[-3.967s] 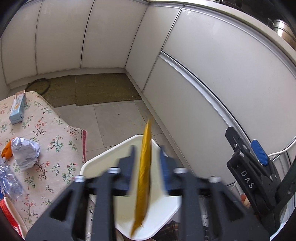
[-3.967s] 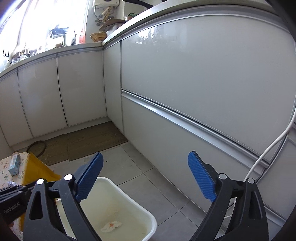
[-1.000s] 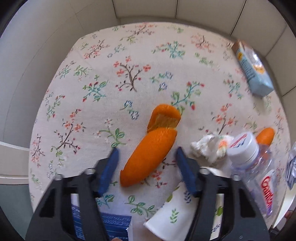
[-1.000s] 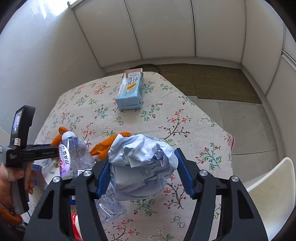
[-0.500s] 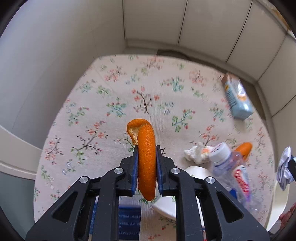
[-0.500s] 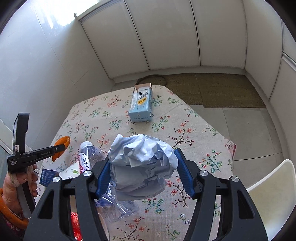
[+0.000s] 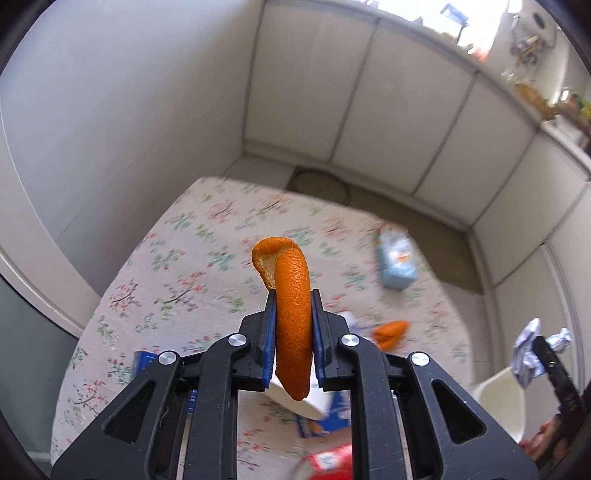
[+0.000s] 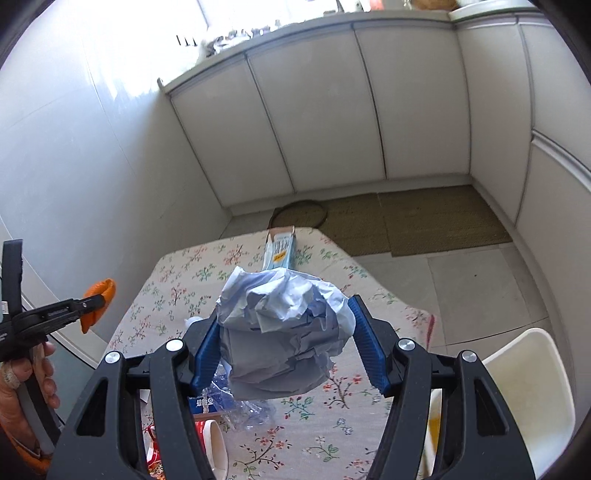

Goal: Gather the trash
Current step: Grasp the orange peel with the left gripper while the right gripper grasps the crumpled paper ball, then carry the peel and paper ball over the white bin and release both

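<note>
A curled, pebbled peel (image 7: 293,325) is pinched by the left gripper (image 7: 294,328); crumpled paper (image 8: 282,332) is clamped by the right gripper (image 8: 284,339).

White cabinet fronts (image 8: 317,122) wrap the corner; tiled floor (image 8: 480,280) w/ brown mats (image 8: 439,218) (two, side by side). Floral tablecloth (image 7: 207,258); bright window light on countertop (image 8: 258,31).
</note>
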`<action>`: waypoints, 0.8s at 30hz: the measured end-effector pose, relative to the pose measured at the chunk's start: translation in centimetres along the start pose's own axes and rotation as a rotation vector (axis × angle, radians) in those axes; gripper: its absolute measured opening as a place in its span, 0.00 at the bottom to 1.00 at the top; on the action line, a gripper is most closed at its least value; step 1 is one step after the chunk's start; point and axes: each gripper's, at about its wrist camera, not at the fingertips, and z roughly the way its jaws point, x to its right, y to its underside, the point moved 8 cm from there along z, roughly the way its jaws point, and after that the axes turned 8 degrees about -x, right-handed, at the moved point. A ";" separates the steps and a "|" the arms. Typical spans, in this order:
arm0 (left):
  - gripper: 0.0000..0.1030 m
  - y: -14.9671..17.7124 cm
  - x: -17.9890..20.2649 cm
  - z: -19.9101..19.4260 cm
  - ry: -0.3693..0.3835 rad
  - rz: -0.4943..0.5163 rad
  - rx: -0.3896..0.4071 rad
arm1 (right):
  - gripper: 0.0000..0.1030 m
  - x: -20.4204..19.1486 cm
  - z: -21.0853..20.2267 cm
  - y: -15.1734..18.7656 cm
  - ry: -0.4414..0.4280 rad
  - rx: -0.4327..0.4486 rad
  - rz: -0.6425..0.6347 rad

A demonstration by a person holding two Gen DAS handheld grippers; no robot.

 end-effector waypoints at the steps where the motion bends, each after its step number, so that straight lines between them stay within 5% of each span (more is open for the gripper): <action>1: 0.15 0.1 1.1 -0.9 0.015 0.011 0.016 | 0.61 0.3 -0.8 -0.1 0.009 0.018 0.000; 11: 0.15 2.1 10.0 -5.2 0.121 0.114 0.111 | 0.61 5.5 -7.1 0.0 0.127 0.139 0.031; 24: 0.15 4.6 18.5 -5.8 0.226 0.197 0.139 | 0.61 13.5 -11.6 1.5 0.268 0.177 0.127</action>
